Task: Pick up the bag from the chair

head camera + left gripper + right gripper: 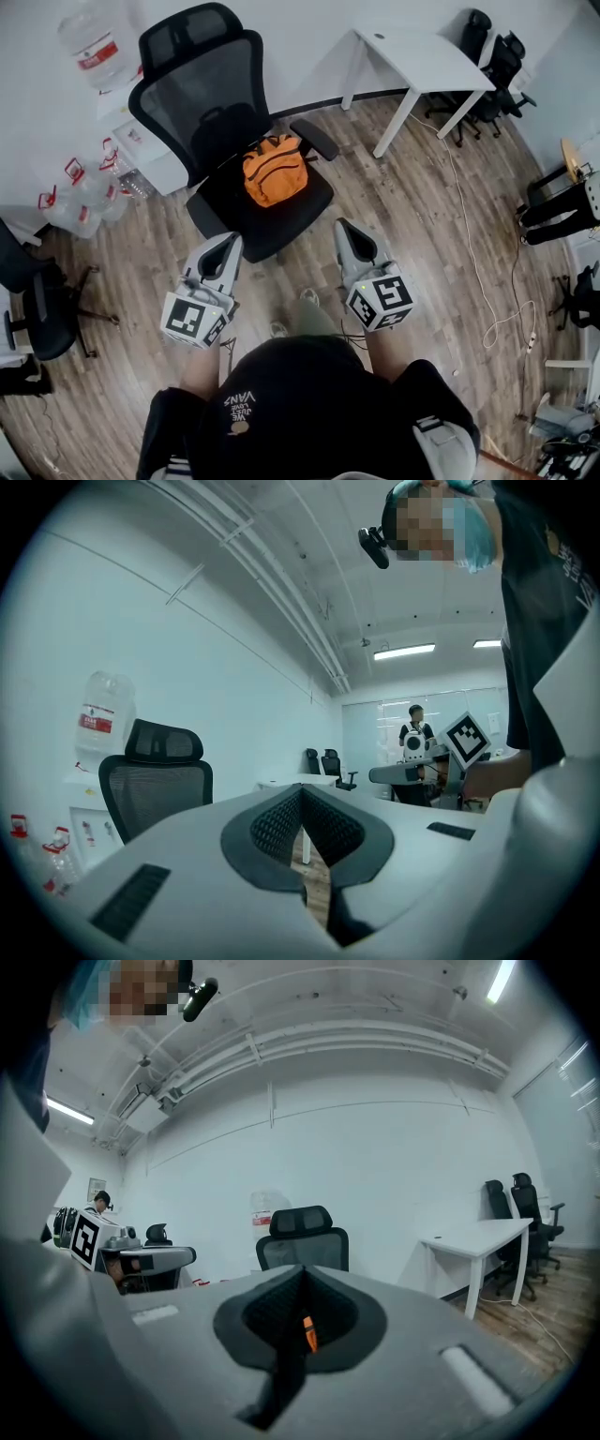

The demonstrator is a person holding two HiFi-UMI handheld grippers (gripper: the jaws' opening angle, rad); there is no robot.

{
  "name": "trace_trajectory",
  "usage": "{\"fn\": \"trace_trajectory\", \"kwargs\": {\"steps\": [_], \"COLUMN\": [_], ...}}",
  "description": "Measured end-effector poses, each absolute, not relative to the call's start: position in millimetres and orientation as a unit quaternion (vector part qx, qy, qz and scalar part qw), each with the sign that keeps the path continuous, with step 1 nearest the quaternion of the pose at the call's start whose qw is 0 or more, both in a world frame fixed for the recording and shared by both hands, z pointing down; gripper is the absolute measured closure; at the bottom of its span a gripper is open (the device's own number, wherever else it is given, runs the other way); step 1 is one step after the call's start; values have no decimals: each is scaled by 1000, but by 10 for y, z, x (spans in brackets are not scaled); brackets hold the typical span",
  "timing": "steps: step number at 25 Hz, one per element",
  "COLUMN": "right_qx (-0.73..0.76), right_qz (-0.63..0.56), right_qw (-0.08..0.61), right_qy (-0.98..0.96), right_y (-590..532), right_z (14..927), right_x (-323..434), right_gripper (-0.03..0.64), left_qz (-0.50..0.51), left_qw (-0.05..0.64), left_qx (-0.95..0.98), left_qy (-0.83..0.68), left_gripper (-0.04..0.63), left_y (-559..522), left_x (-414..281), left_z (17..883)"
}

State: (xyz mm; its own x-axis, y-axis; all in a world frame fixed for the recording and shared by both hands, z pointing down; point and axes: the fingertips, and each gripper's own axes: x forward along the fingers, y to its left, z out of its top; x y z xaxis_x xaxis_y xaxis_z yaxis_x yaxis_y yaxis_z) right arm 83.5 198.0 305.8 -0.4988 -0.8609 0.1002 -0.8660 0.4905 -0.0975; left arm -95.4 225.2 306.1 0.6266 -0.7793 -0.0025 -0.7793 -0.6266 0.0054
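We see orange fabric bag (275,171) on seat of black mesh office chair (197,94). Left tool (225,246) & right tool (349,232) hover short of chair front, both closed w/ nothing gripped, prob. lining up approach.

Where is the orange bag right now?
In the head view, the orange bag lies on the seat of the black chair, near the picture's upper middle, left of the white table.

White table (427,58) by wall; black office chairs (495,64) behind; water jug (89,42) left; wood floor (422,216).
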Motion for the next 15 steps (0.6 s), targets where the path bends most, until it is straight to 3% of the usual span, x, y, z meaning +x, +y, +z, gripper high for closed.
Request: {"fn": "trace_trajectory", "kwargs": {"steps": [15], "right_qx": [492], "right_qz": [67], "right_qw": [20], "right_qy": [-868], "right_y": [1310], "right_z": [3022], "right_x": [1023], "right_gripper": [620], "left_qz": [3], "left_qw": [15], "left_qx": [894], "left_qy": [-447], "left_gripper": [591], "left_y": [1673], "left_x": [-810], "left_z": [3113]}}
